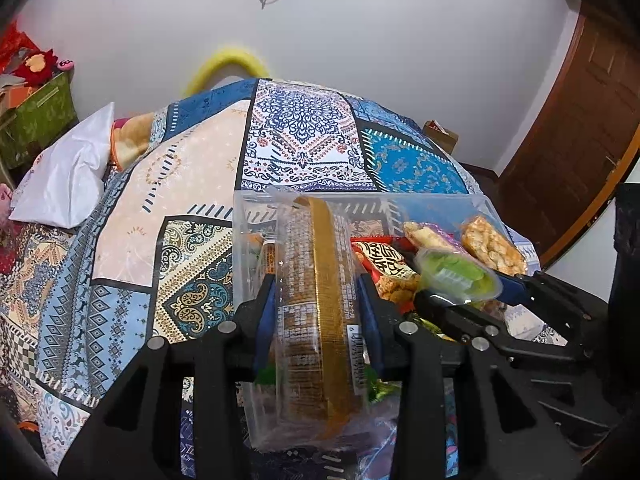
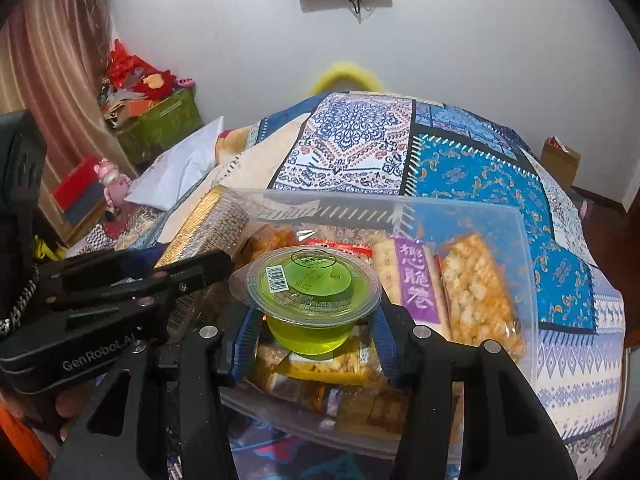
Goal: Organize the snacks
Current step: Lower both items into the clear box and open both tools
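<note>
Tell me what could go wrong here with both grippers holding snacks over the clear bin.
The right gripper pinches the green jelly cup below its rim; squeezing harder might burst its film lid. The left gripper holds the long biscuit pack mid-length, and it may snag the clear bin wall.

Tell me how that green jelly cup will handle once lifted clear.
The jelly cup probably slips easily: smooth tapered plastic, held below its rim by the right tongs. Its thin walls may buckle under hard squeezing. The film lid looks puncture-prone.
</note>
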A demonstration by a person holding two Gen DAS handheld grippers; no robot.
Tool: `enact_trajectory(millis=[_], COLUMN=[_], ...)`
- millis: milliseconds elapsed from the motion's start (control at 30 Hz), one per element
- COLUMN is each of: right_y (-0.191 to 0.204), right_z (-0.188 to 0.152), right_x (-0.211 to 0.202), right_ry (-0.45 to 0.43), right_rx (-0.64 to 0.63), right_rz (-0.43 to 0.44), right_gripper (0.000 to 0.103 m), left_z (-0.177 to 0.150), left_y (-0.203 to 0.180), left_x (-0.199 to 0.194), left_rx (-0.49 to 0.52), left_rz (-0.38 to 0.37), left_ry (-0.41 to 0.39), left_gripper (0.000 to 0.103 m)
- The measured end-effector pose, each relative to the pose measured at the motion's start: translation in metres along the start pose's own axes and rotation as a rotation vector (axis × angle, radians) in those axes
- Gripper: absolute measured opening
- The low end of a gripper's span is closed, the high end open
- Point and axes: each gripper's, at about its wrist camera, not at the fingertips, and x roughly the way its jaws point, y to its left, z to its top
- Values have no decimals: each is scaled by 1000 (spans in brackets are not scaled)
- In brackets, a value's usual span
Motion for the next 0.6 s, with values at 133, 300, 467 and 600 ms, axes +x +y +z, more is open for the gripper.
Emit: enact_trajectory(millis=[133,300,467,600], right_y=[-1,-2,0,3], right_z=[0,-1,-3,-4], right_x=[-11,-32,-67,-109], right_ry=[-24,-64,-118,-198], right_rx=[19,30,34,34], right_rz=[6,-10,-20,-28], right_gripper=[63,72,72,72], left_z=[2,2,-1,-7], left_y=[1,-8,-30,-46], left_x=[-14,-38,-76,-120], left_rx=[-8,21,98,131], left_rz=[-1,-14,18,15], left_ry=[-15,-40,-118,-204], left_gripper=[48,49,49,49])
